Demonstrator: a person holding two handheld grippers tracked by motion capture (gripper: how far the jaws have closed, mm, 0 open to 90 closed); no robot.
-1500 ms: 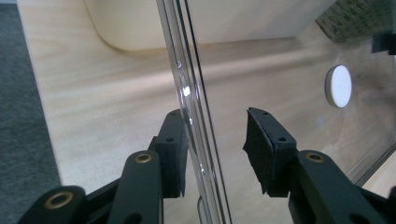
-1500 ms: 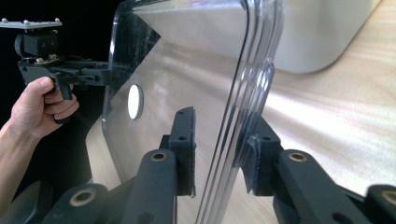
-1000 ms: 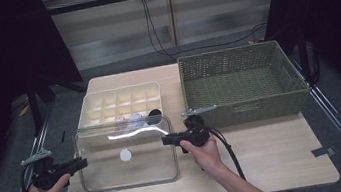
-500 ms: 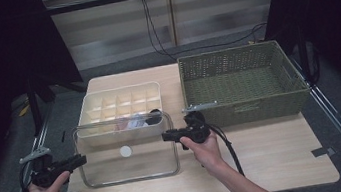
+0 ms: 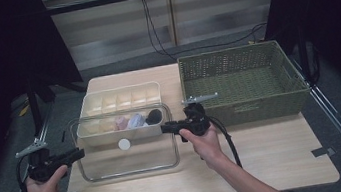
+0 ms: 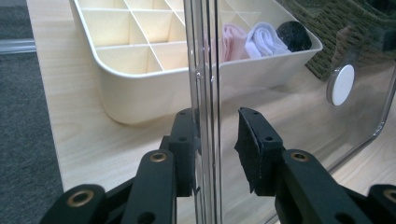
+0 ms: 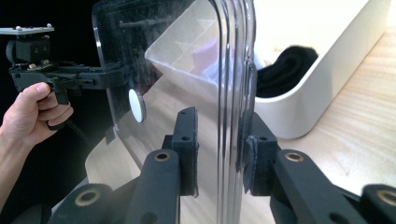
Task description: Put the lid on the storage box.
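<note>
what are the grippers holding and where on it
The clear lid, lifted between both: left gripper straddles its left edge, right gripper its right edge, above the tray.

Clear lid (image 5: 126, 157): transparent plastic, glossy, smooth, with a matt white round disc (image 5: 124, 144). Divided organizer tray (image 5: 121, 99): cream plastic, smooth, slight sheen. Rolled socks (image 6: 266, 37): soft cloth in pink, white, black. Basket (image 5: 241, 73): olive woven wicker, rough. Table (image 5: 268, 158): pale matt wood grain.
</note>
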